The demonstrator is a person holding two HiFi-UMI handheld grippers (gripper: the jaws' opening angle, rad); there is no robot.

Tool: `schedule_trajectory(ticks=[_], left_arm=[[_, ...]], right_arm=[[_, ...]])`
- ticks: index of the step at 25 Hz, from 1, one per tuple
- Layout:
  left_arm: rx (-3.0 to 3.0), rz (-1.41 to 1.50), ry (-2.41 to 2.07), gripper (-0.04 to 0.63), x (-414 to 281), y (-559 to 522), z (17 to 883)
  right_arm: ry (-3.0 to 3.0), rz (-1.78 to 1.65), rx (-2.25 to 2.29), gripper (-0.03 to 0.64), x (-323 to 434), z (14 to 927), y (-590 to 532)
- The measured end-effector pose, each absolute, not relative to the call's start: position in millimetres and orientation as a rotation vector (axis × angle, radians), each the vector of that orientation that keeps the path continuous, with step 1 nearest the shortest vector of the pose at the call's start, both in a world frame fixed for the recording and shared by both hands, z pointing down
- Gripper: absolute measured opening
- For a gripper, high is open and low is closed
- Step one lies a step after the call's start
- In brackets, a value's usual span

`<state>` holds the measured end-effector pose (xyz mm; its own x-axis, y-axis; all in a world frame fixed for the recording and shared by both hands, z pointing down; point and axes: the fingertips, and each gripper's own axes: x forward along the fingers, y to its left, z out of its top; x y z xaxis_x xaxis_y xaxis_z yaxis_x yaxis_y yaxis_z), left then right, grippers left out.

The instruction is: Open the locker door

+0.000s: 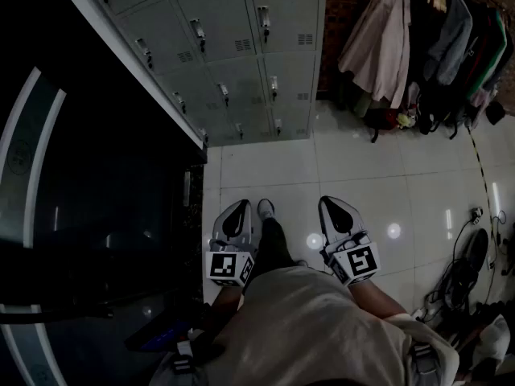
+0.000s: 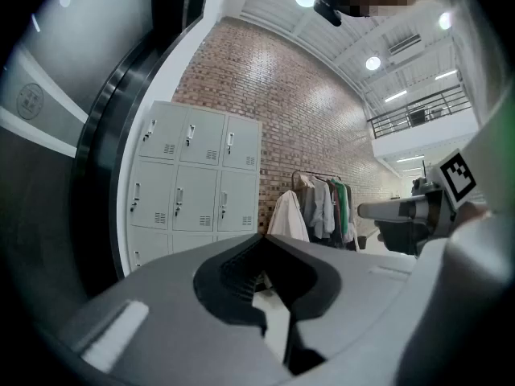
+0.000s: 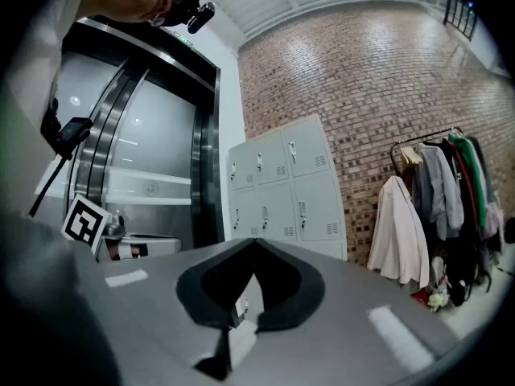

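Hand-held grippers [image 1: 241, 205] [image 1: 329, 201] (jaws together), lockers [image 1: 241, 22], coats [image 1: 378, 47] beyond

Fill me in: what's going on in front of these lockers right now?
A person stands on the tiled floor, holding the left gripper and right gripper out side by side, aimed toward the grey lockers. Both grippers are shut with nothing between the jaws, and neither touches a locker. Every locker door in view looks closed, so the opening has not begun. A clothes rack stands right of the lockers.
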<state>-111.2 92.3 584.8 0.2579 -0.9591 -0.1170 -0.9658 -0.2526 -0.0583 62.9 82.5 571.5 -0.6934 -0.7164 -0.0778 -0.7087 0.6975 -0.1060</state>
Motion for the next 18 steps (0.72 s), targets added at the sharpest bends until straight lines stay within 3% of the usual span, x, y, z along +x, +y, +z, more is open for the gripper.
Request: schedule_trajectory(ticks=[14,18], left_arm=[[-2.428,0.124,1.764,0.02,-205,-123,548],[-2.463,0.097,1.744,0.02,-241,-191,539]], right_arm=[[2.793,-0.125,-1.277,0.002,-32,556,-125],[2.688,0.019,-1.206,0.012,-69,531,-211]])
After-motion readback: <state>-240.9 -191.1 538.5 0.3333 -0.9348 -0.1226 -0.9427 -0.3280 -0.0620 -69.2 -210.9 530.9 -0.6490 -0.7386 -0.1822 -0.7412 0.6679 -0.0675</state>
